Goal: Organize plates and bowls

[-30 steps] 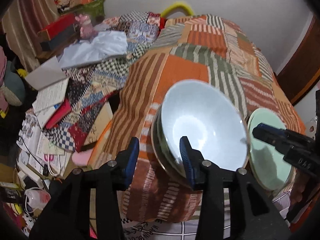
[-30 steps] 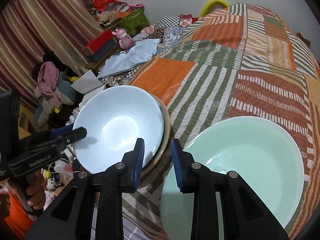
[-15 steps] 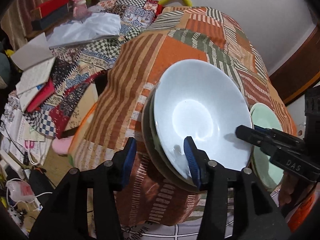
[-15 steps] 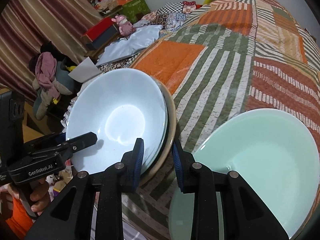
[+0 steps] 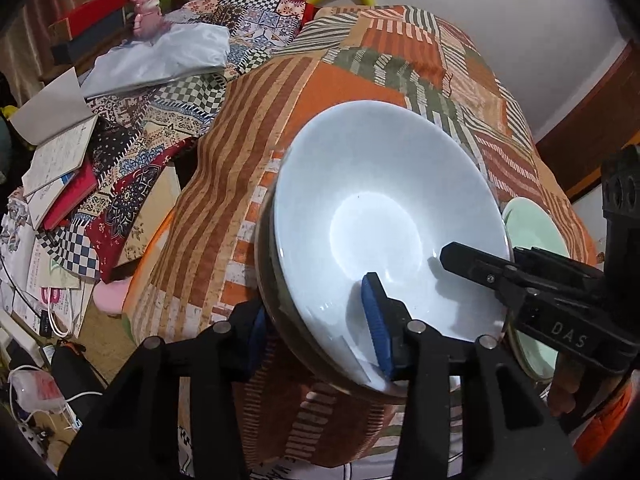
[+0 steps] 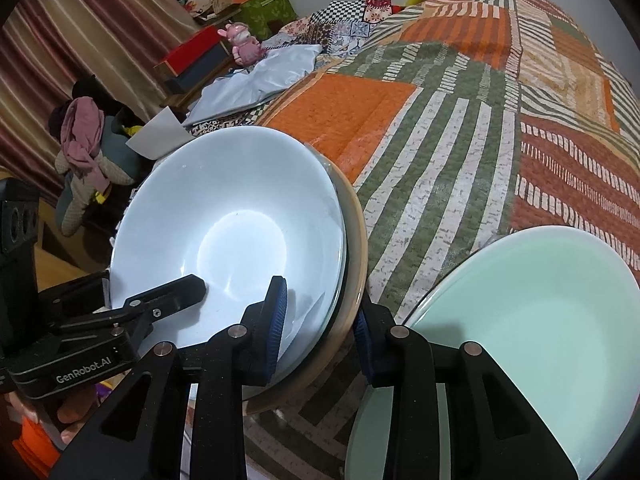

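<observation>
Both claws now straddle bowl stack rim; right view shows green plate whole.

You are looking at a pale blue bowl of glazed ceramic, smooth and glossy, a bright glare in its well; the tan dish under it has a duller, satin rim. Your mint-green plate is smooth with a soft sheen. The patchwork quilt is matt woven cloth, its print looking rough and worn. Your grippers' fingers are matt black plastic, faintly speckled, with ribbed blue rubbery pads and shiny metal pins. The pink figurine looks like glossy plastic
</observation>
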Action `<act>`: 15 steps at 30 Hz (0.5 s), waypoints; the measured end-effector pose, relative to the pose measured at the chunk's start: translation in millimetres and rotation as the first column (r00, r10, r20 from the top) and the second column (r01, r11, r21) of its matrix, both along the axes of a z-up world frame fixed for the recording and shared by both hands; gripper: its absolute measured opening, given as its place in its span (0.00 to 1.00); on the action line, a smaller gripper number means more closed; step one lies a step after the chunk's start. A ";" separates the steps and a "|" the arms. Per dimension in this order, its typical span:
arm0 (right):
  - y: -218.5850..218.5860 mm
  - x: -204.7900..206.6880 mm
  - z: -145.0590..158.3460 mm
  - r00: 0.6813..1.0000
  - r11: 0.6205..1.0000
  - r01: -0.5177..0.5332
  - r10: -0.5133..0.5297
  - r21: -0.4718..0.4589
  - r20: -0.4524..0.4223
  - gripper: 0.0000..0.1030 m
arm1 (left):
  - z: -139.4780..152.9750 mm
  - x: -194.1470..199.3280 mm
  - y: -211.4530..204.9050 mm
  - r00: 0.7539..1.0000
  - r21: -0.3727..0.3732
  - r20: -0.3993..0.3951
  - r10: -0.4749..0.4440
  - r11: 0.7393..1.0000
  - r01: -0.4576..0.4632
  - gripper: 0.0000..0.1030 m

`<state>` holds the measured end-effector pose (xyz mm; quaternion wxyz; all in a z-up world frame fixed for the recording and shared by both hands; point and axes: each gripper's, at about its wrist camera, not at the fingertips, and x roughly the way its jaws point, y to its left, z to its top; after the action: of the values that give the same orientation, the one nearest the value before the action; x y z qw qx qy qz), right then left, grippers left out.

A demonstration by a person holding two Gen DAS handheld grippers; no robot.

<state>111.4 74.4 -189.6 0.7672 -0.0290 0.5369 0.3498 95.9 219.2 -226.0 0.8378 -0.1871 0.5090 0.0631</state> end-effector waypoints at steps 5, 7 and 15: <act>-0.1 1.1 2.3 1.000 1.000 0.016 -0.016 0.009 -0.008 0.29 | 8.4 2.2 -4.7 1.000 0.036 0.002 0.004 0.999 -0.004 0.42; -2.8 1.0 4.6 1.000 1.000 0.023 -0.023 0.020 -0.006 0.29 | 12.1 2.3 -4.4 1.000 0.037 0.006 0.010 0.999 -0.011 0.42; -15.6 -3.5 25.1 0.998 0.998 0.045 -0.047 0.048 0.052 0.29 | 30.7 2.3 -12.6 0.999 0.049 0.040 0.011 0.999 -0.013 0.42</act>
<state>107.9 58.7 -164.5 0.7894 -0.0078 0.5085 0.3437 98.2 206.5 -195.3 0.8518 -0.1707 0.4893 0.0770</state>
